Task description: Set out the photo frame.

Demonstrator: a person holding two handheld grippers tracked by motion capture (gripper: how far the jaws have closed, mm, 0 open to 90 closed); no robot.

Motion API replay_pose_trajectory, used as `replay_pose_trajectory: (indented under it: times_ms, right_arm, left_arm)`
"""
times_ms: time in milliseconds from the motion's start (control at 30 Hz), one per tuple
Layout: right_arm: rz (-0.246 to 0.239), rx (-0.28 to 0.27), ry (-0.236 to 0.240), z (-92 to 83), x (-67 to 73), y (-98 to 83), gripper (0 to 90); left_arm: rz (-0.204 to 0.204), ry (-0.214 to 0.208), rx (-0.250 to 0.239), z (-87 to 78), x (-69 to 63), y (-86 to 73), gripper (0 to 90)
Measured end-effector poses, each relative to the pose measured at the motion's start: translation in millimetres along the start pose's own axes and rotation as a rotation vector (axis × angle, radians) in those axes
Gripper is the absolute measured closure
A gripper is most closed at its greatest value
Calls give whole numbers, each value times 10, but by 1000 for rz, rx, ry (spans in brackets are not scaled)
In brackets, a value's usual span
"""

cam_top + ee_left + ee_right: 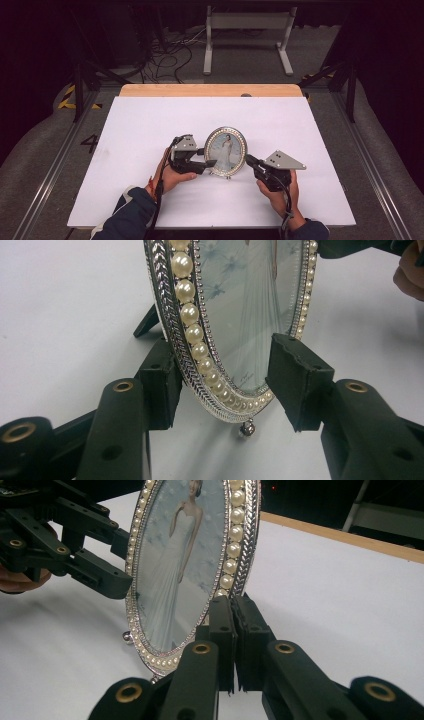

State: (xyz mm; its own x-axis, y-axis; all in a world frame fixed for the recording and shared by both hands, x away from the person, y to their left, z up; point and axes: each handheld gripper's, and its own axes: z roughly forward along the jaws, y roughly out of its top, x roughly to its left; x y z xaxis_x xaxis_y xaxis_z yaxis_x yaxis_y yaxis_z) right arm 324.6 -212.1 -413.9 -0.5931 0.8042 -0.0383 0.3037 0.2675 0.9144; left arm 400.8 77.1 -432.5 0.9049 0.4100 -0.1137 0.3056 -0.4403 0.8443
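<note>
Oval photo frame [226, 151], rimmed with pearl beads and silver braid and holding a portrait of a figure in a white dress, stands upright near the middle of the white sheet [150, 125] that covers my desk [210, 90], slightly toward my side. In the left gripper view, a small ball foot [247, 428] under its lower edge rests on the sheet and a dark back stand [146, 321] shows behind the rim.

Left gripper [206, 163] meets the frame's left edge. In the left gripper view, its 2 fingers [160, 385] straddle the lower rim: 1 pad lies against the back of the braid, the other stands in front of the glass with a visible gap, so I read these fingers as released around the frame, not clamped on it.

Right gripper [248, 160] meets the frame's right edge. In the right gripper view, its 2 fingers [222, 630] are clenched together with almost no gap, their tips at the pearl rim; whether the rim's thin edge is actually pinched between them I cannot tell.

My left hand [172, 176] and right hand [280, 192] hold the gripper bodies, dark sleeves [131, 212] entering from the bottom of the high view. A grey 3-cornered plate [284, 160] tops the right gripper.
</note>
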Motion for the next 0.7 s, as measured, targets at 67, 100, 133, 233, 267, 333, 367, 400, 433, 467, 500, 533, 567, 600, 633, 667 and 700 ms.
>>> replay_pose_trajectory:
  times_ms: [67, 100, 133, 233, 267, 333, 367, 400, 433, 467, 500, 533, 567, 600, 633, 667, 700]
  right_arm:
    - [1, 1, -2, 0, -3, 1, 873]
    - [4, 0, 2, 6, 0, 0, 870]
    - [-1, 3, 0, 5, 3, 2, 868]
    - [-1, 1, -7, 1, 4, 2, 859]
    - [4, 7, -11, -1, -13, -2, 859]
    - [3, 11, -12, 2, -21, -6, 859]
    - [8, 28, 8, 14, -41, -11, 847]
    - [7, 42, 18, 28, -46, -17, 846]
    - [7, 44, 16, 34, -46, -27, 848]
    - [10, 46, 15, 41, -47, -34, 847]
    - [12, 48, 17, 42, -51, -35, 846]
    - [12, 46, 15, 40, -55, -35, 843]
    - [12, 46, 15, 40, -55, -35, 843]
    - [14, 38, 14, 31, -55, -28, 841]
    - [13, 33, 13, 16, -57, -18, 841]
    - [13, 33, 13, 16, -57, -18, 841]
    - [21, 27, 23, 3, -59, -11, 835]
  left_arm:
    - [1, 0, -1, -2, -2, -4, 490]
    - [2, 3, 6, -7, -4, -6, 490]
    - [1, 3, 7, -8, -4, -7, 490]
    - [11, 25, 8, -11, -11, -5, 507]
    - [13, 30, 7, -11, -14, -5, 507]
    - [21, 42, 4, -14, -14, -1, 505]
    - [11, 48, -9, -28, -7, -2, 500]
    - [14, 48, -11, -36, 6, -2, 501]
    - [7, 45, -13, -37, 6, -5, 503]
    - [13, 48, -12, -39, 9, -6, 509]
    - [12, 47, -12, -39, 9, -6, 511]
    - [8, 45, -13, -36, 5, -6, 514]
    - [8, 45, -13, -36, 5, -6, 518]
    - [16, 50, -9, -36, 5, -4, 518]
    - [14, 50, -11, -29, 2, -6, 532]
    - [14, 50, -11, -29, 2, -6, 536]
    - [9, 47, -9, -26, 5, -9, 536]
